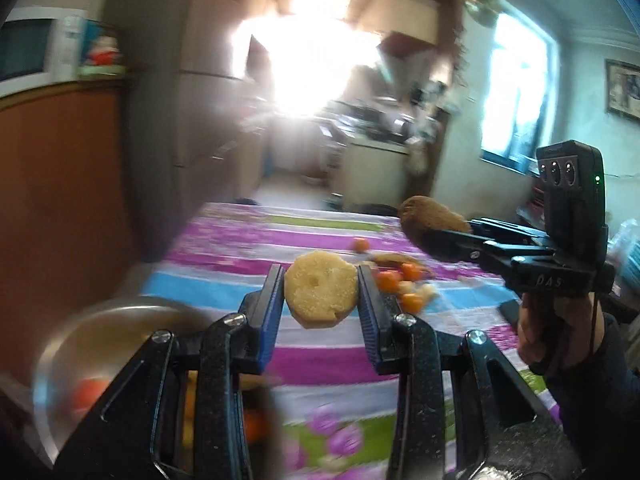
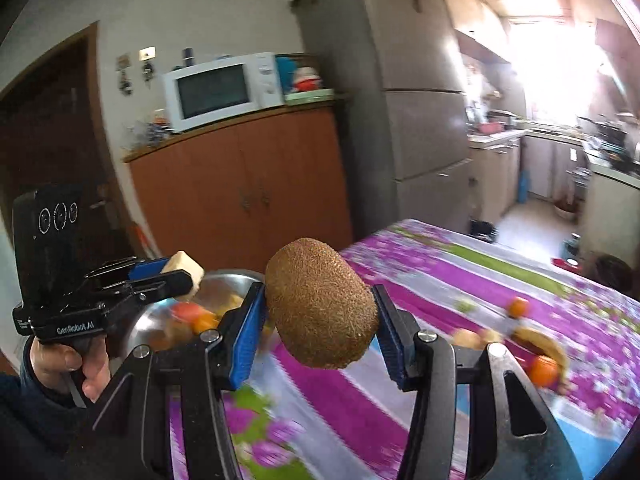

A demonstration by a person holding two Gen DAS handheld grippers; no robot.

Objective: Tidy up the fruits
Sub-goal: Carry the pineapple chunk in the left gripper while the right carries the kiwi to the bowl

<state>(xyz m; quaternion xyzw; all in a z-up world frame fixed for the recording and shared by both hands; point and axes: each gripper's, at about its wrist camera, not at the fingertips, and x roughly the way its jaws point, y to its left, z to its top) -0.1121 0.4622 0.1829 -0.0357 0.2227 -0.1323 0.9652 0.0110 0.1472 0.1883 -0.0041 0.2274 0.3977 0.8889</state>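
Each camera sits just behind its own gripper, looking forward along the fingers over the desk (image 1: 332,344). The left wrist view faces the bright kitchen doorway; the right wrist view faces the microwave (image 2: 224,90) and cabinet. Both share the desk, the metal bowl (image 2: 224,284) and each other's gripper.

- The left gripper (image 1: 321,292) holds a pineapple ring (image 1: 321,289) between its fingers, above the table (image 1: 328,344).
- The right gripper (image 2: 320,312) holds a kiwi (image 2: 321,303) between its fingers, also above the table.
- A metal bowl (image 2: 152,320) with fruit in it stands on the table at its left side, below and beside the left gripper.
- A cluster of loose fruit pieces (image 1: 404,284) lies on the table ahead, to the right of the pineapple ring.
- A single small fruit (image 1: 361,244) lies behind the cluster.
- A cupboard (image 2: 240,184) stands behind the bowl, with a microwave (image 2: 222,90) on it.
- A refrigerator (image 2: 416,92) stands right of the cupboard.
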